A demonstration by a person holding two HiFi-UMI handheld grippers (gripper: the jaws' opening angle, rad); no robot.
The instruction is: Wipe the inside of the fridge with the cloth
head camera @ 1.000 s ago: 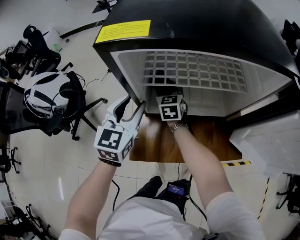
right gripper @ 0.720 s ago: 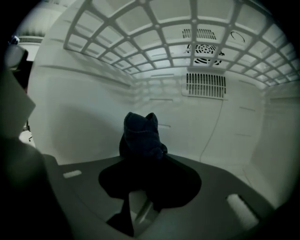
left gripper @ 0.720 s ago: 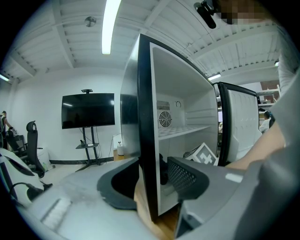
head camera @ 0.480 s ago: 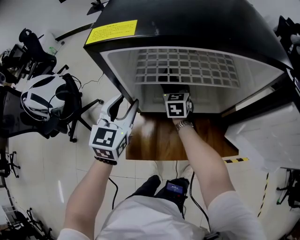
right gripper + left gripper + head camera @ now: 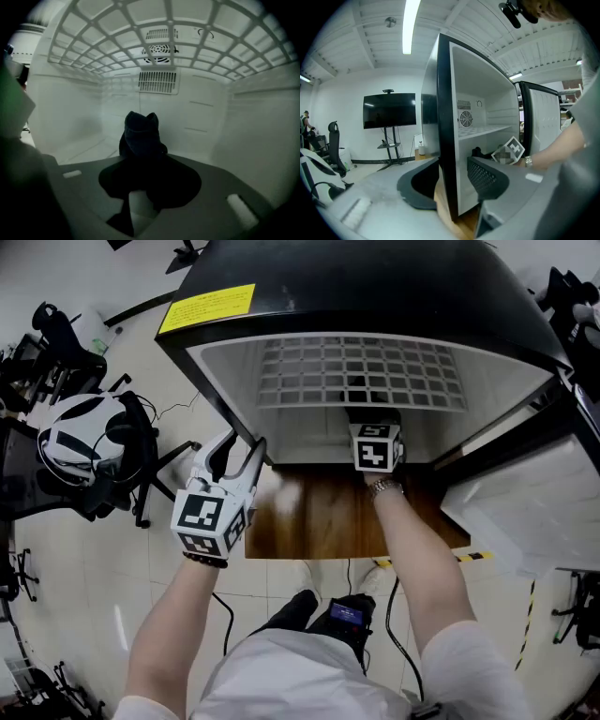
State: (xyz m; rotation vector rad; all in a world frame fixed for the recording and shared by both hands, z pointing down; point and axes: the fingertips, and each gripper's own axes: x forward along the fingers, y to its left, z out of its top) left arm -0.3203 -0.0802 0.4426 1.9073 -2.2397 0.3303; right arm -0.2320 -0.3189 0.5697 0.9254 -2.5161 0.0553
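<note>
The cloth (image 5: pixel 140 133) is dark, soft and bunched into an upright lump, pinched in the closed jaws of the right gripper (image 5: pixel 144 168) low inside the fridge (image 5: pixel 375 296). The fridge is glossy black outside with smooth white plastic walls, a white grid shelf (image 5: pixel 375 371) overhead and a slotted vent (image 5: pixel 158 80) on the back wall. The left gripper (image 5: pixel 242 448) is at the fridge's left front corner, jaws apart and holding nothing, the wall's black edge showing between them. A yellow label (image 5: pixel 206 306) lies on top. The fridge stands on a brown wooden board (image 5: pixel 319 517) over pale floor tiles (image 5: pixel 141 549), near an office chair (image 5: pixel 94 442) and a television (image 5: pixel 389 110) on a stand.
</note>
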